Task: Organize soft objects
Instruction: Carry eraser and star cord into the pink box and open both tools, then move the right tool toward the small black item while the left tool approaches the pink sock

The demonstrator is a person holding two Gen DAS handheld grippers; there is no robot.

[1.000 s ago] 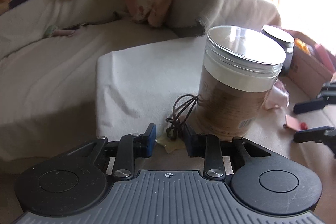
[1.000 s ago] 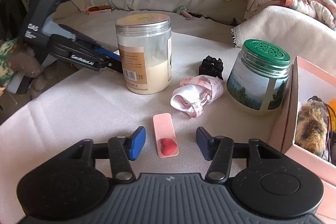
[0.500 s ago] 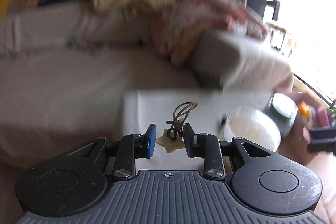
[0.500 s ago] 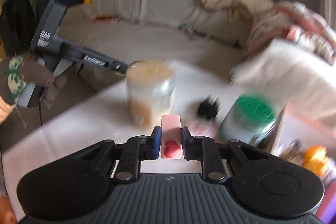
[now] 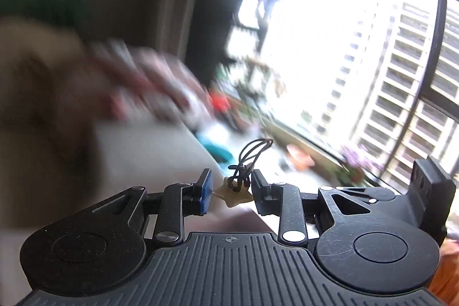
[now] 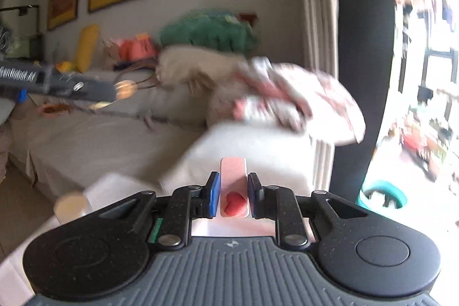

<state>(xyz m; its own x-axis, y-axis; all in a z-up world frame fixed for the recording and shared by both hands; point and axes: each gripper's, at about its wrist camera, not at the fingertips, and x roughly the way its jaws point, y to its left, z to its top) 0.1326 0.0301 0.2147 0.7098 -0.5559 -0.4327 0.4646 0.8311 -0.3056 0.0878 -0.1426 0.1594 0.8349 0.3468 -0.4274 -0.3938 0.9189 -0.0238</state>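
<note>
Fingers (image 6: 213, 195) now off table, loaded

left gripper (image 5: 231, 192) clamped, right gripper (image 6: 233, 198) clamped

pink card (image 6: 233, 177) red heart, yellowish star charm (image 5: 235, 196) dark cord

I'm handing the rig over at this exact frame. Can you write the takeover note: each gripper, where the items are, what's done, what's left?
Left gripper: shut on the yellow star charm, its dark cord sticking up, raised off the table.
Right gripper: shut on the pink strip with a red heart, also lifted.
Done: both small items picked up.
Left: set both down in their container; no container shows in either blurred view, so find it first.
</note>
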